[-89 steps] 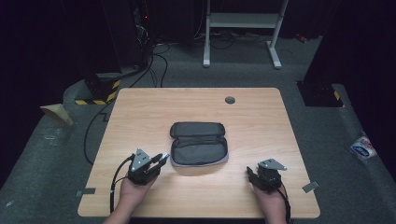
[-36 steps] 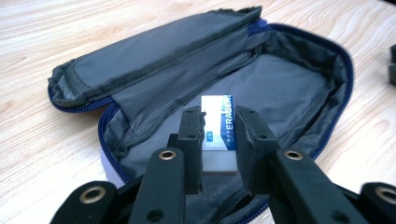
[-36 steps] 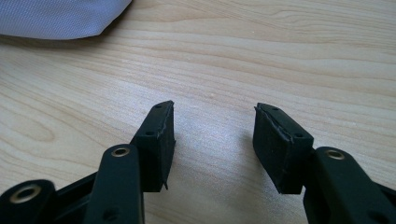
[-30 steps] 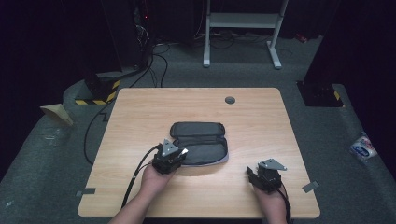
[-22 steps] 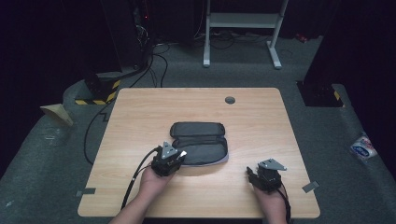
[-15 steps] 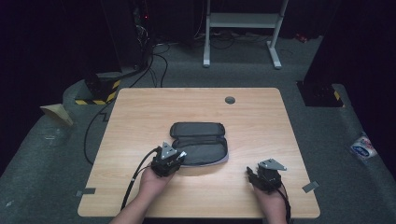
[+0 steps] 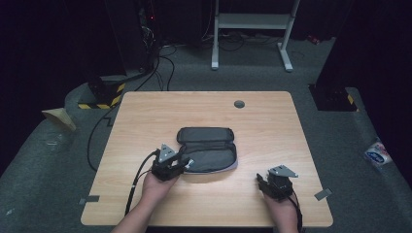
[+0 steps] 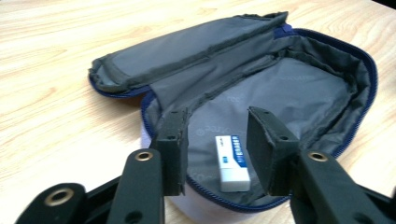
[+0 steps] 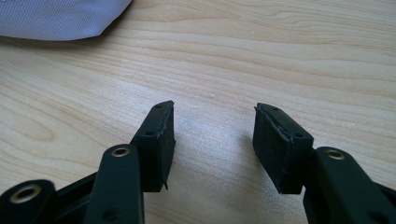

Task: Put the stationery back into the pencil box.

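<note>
Grey fabric, blue zip: that open pencil case (image 7: 208, 151) lies in the middle of the wooden table (image 7: 145, 121), lid flap thrown back on the far side, and there's your white eraser (image 8: 231, 162) lying flat on the lining at the near end of the case, just inside the zip. Your left gripper (image 8: 215, 149) hangs right over it at the case's near left corner, and its jaws have just been opening; they now stand apart with the eraser lying between and beyond them, pads off it, nothing pinched. By the look of it this is the let-go, so do it cleanly: let the jaws spread a touch wider before you draw away, and lift straight up and back so a pad doesn't drag the eraser or snag the soft lining and the zip edge just under your fingertips. Watch that near wall of the case; it's floppy and would likely tip inward if you brush it. Your right gripper (image 9: 214, 135) waits low over bare wood at the near right of the table, well apart from the case, jaws spread and empty. It's well placed to steady the case if the fabric shifts.
</note>
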The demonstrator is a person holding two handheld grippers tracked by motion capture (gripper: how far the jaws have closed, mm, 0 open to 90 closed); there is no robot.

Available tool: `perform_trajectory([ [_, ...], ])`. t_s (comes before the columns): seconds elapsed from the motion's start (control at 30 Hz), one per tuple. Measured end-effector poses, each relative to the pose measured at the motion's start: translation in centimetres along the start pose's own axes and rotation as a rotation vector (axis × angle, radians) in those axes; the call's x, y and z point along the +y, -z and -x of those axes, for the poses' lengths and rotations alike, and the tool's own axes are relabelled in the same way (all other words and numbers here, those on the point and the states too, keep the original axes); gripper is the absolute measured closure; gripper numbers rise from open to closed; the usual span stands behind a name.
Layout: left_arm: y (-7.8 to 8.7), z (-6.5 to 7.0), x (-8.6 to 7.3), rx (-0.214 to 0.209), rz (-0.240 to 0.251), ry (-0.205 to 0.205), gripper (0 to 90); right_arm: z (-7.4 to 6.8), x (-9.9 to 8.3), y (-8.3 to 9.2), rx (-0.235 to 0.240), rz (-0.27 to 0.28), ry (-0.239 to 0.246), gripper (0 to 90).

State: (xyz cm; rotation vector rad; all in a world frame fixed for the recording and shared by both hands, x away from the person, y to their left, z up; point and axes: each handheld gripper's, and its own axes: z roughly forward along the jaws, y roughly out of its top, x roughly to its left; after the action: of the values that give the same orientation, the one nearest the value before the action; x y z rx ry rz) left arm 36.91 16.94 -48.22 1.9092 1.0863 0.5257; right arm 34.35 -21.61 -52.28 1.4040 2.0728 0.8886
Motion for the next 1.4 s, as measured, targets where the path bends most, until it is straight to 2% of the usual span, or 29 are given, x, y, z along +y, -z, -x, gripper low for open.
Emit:
perform_trajectory([
  [0.2, 0.6, -1.1, 0.0, -0.019, 0.015, 0.050, 48.4, 0.0, 0.0, 0.0, 0.001, 0.000, -0.001, 48.2],
  [0.4, 1.2, -2.8, -0.2, -0.003, 0.016, 0.093, 35.5, 0.0, 0.0, 0.0, 0.000, 0.000, -0.002, 48.2],
  [0.63, 2.0, -5.0, -0.6, 0.010, 0.014, 0.101, 22.5, 0.0, 0.0, 0.0, -0.001, -0.001, -0.004, 48.1],
  [0.73, 2.0, -6.0, -0.9, 0.045, -0.021, 0.101, 13.9, 0.0, 0.0, 0.0, -0.001, 0.000, -0.001, 48.1],
  [0.87, 1.8, -7.5, -1.6, 0.132, -0.085, 0.074, 3.5, 0.0, 0.0, 0.0, -0.001, 0.000, -0.001, 48.1],
  [0.93, 1.9, -8.4, -2.1, 0.162, -0.114, 0.067, 0.2, 0.0, 0.0, 0.0, -0.001, 0.000, -0.001, 48.1],
  [1.13, 2.6, -10.8, -4.0, 0.206, -0.173, 0.076, 0.0, 0.0, 0.0, 0.0, -0.001, -0.001, -0.005, 48.0],
  [1.3, 3.4, -11.8, -5.5, 0.241, -0.220, 0.069, 0.1, 0.0, 0.0, 0.0, -0.001, 0.000, -0.002, 48.0],
  [1.4, 3.9, -12.0, -6.5, 0.246, -0.242, 0.079, 0.1, 0.0, 0.0, 0.0, -0.002, 0.000, -0.002, 47.9],
])
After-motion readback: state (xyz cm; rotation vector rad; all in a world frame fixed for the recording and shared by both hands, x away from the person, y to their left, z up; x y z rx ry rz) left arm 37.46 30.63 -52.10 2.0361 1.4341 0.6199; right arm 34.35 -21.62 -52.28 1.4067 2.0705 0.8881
